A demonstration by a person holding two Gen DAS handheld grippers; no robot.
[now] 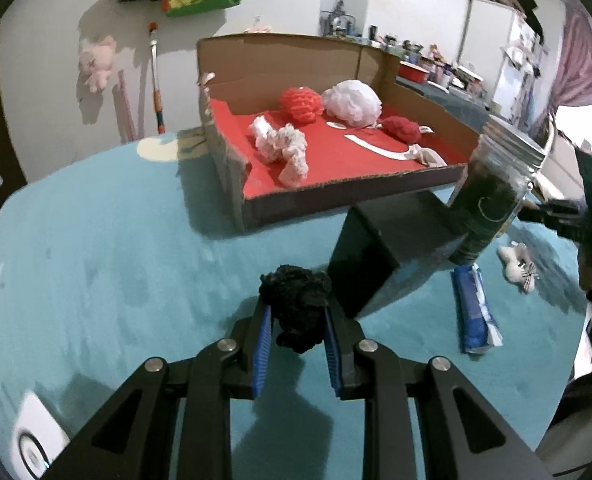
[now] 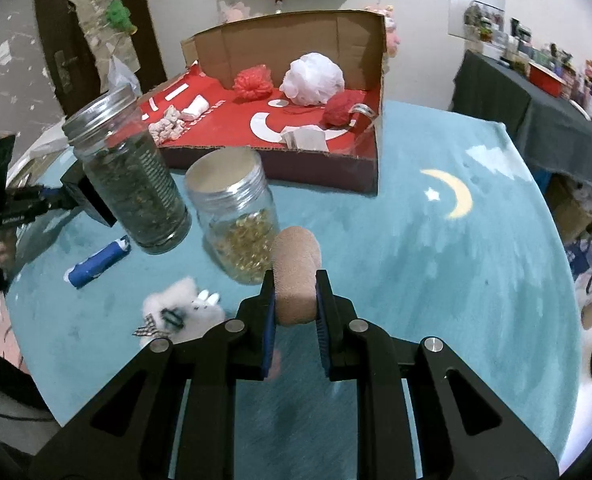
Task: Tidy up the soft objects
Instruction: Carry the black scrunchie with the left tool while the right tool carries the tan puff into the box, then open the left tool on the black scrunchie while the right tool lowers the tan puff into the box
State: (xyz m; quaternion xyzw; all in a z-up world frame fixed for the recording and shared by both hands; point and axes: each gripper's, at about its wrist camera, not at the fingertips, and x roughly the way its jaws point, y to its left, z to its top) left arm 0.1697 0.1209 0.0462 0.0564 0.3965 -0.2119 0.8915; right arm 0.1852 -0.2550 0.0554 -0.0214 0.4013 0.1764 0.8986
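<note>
Cardboard box (image 2: 371, 152) holding red and white soft items; two jars (image 2: 136, 184) before it. Left gripper (image 1: 297, 316) clenched on black scrunchie (image 1: 296, 300); right gripper (image 2: 296, 300) clenched on tan bandage roll (image 2: 296, 272).

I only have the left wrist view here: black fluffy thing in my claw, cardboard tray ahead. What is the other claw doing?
Observer: The right claw is shut on a tan fabric roll, held above the teal cloth.
Operator: I see one dark jar. Any others?
Observer: Yes, a second jar with golden contents stands beside the dark jar.
Operator: What is by that small white toy?
Observer: The white plush has a checked bow and lies just left of the right claw.
</note>
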